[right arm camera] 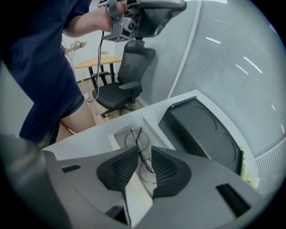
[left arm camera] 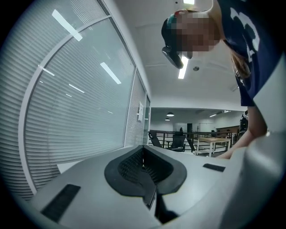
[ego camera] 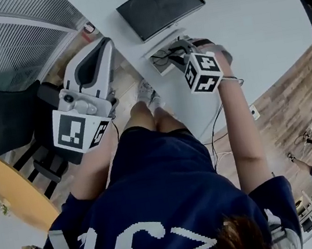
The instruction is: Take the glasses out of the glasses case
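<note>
Right gripper (right arm camera: 144,151) sits low over the open glasses case (right arm camera: 115,136), jaws a narrow gap apart. I see the glasses (right arm camera: 136,139) lying in the case, just ahead of and below that gap. Left gripper (left arm camera: 143,154) is off to the side, jaws pressed together, empty

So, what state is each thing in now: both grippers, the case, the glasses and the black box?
Left gripper: shut, empty, held away from the table.
Right gripper: open, just above the glasses.
Case: open, on the table.
Glasses: lying in the case, not gripped.
Black box: closed, flat on the table.
</note>
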